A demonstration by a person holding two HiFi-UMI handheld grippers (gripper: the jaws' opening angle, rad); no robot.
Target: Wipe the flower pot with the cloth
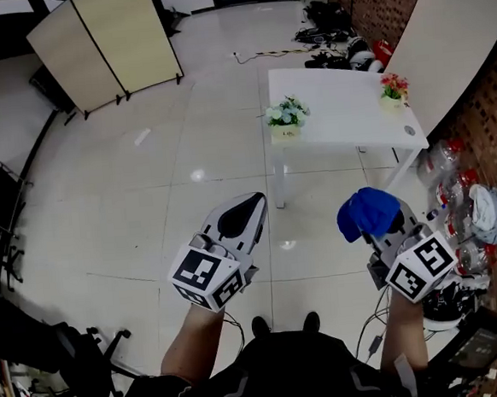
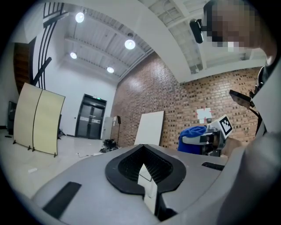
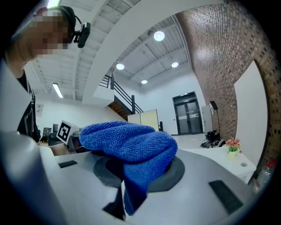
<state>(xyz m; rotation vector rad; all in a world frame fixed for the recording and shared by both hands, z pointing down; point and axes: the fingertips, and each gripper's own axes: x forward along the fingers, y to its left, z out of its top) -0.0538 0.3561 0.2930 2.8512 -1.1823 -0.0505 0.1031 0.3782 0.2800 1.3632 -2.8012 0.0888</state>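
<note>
A blue cloth (image 1: 365, 212) is bunched between the jaws of my right gripper (image 1: 379, 226), which is shut on it; in the right gripper view the cloth (image 3: 131, 147) bulges over the jaws. My left gripper (image 1: 245, 209) is shut with nothing in it, its jaws pressed together (image 2: 147, 184). Both are held over the floor, short of a white table (image 1: 345, 121). Two small flower pots stand on that table: one with white and green flowers (image 1: 286, 118) at its near left corner, one with red flowers (image 1: 392, 91) at the right, also seen as a small pot (image 3: 232, 146) far off.
Folding beige screens (image 1: 108, 42) stand at the back left. A white board (image 1: 459, 40) leans on the brick wall at right. Plastic bottles and bags (image 1: 468, 210) lie along the wall. Black chairs (image 1: 37, 338) sit at the left. Bags and cables (image 1: 330, 33) lie beyond the table.
</note>
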